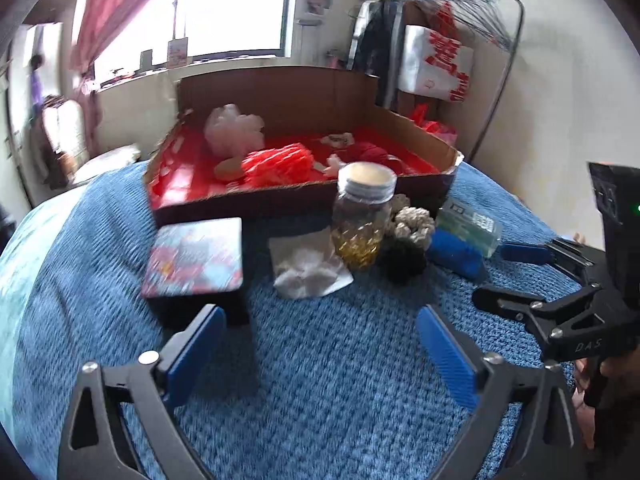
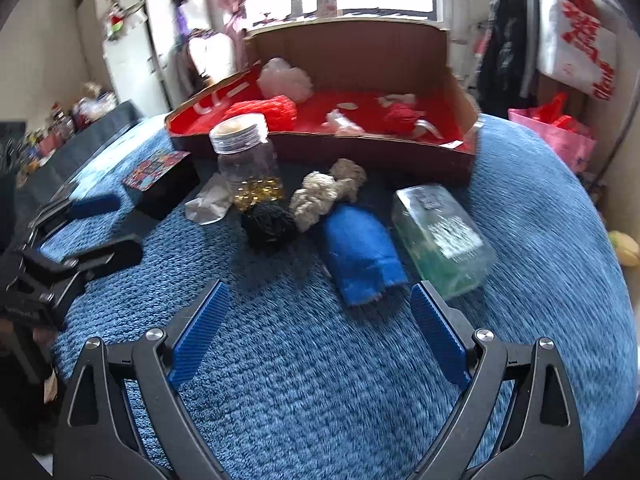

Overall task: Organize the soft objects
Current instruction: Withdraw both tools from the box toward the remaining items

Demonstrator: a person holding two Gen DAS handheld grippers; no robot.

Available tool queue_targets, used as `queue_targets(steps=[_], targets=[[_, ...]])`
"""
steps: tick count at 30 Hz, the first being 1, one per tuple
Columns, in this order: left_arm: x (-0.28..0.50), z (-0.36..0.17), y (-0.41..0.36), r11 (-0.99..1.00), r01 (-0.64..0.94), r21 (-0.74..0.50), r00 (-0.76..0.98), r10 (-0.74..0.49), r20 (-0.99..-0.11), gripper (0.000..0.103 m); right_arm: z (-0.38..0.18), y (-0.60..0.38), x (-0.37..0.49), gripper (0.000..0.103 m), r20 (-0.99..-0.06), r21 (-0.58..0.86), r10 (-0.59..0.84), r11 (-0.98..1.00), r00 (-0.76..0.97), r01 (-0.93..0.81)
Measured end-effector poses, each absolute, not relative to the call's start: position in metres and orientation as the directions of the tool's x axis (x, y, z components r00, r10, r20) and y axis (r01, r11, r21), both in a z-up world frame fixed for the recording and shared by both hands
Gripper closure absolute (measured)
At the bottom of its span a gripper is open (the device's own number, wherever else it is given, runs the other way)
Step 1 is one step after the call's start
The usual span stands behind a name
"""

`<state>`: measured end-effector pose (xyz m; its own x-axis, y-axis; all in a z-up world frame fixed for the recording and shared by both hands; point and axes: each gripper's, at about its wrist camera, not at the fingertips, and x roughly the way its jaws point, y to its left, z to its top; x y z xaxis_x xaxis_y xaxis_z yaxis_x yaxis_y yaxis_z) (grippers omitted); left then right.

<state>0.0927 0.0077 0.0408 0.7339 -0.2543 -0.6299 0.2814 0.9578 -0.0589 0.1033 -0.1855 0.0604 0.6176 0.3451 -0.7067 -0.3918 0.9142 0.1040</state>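
Both my grippers, left and right, hang released. The blue cloth looks light and floppy; I'd pinch its rolled middle.

Glass jar with gold bits sitting upright on the blue blanket, just in front of the box. Clear plastic pack lying right of it. Patterned black box sitting far left. Pink curtain hanging by the window.
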Motion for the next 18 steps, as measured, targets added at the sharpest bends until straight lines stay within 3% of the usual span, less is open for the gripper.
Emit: queue_targets(steps=[4,8,11,18], targets=[[0.112,0.042,0.003,0.929,0.362,-0.077,0.681,-0.32,-0.658,0.022,0.061,-0.18,0.115,0.013,-0.72,0.103,0.386,0.882,0.577,-0.461],[0.129,0.043,-0.001,0.906,0.417,-0.072,0.644,-0.35,-0.68,0.023,0.059,-0.176,0.128,0.019,-0.743,0.082,0.395,0.855,0.54,-0.512],[0.142,0.041,-0.007,0.897,0.439,-0.05,0.625,-0.345,-0.7,0.026,0.054,-0.174,0.14,0.031,-0.766,0.061,0.383,0.843,0.517,-0.534],[0.168,0.03,-0.014,0.893,0.449,-0.003,0.596,-0.302,-0.744,0.032,0.049,-0.17,0.152,0.032,-0.79,-0.026,0.324,0.831,0.52,-0.556]])
